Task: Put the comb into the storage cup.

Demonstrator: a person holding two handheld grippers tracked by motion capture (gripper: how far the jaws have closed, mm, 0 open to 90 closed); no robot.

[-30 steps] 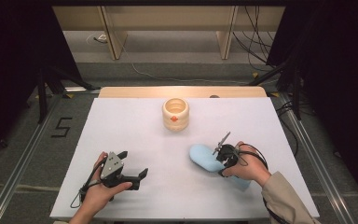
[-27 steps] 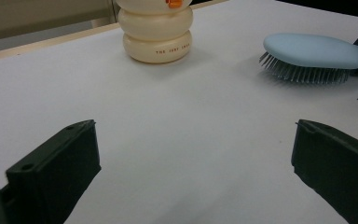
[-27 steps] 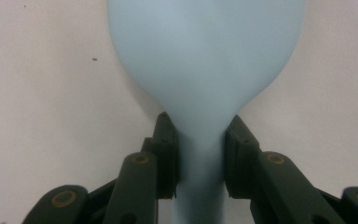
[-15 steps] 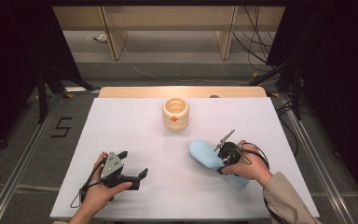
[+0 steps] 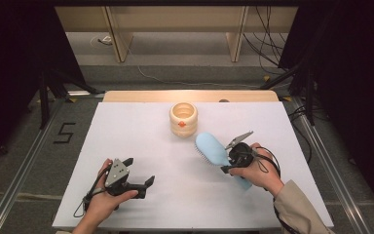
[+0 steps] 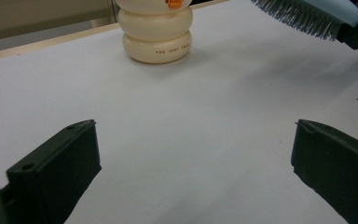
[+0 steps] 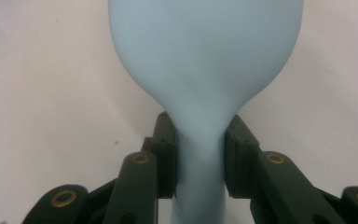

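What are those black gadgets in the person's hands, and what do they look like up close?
They are hand-held grippers. The left gripper is black with two blocky jaws, a grey three-cornered plate on top and a dark cable trailing off it. The right gripper is black too, with brass-coloured pivot pins and a looping black cable. A beige sleeve covers the right forearm.

A lab or recording studio rather than a home; the white worktop [image 5: 141, 146] stands alone on a grey carpeted floor [image 5: 24, 165], walled in by black curtains [image 5: 9, 73] at 9 and 3 o'clock; metal rails [image 5: 19, 170] run along the floor on both sides; a taped number five [image 5: 64, 132] marks the floor at 9 o'clock; loose cables [image 5: 268, 34] trail at 1 o'clock; bare plywood shelving [image 5: 175, 24] lines the back at 12 o'clock.
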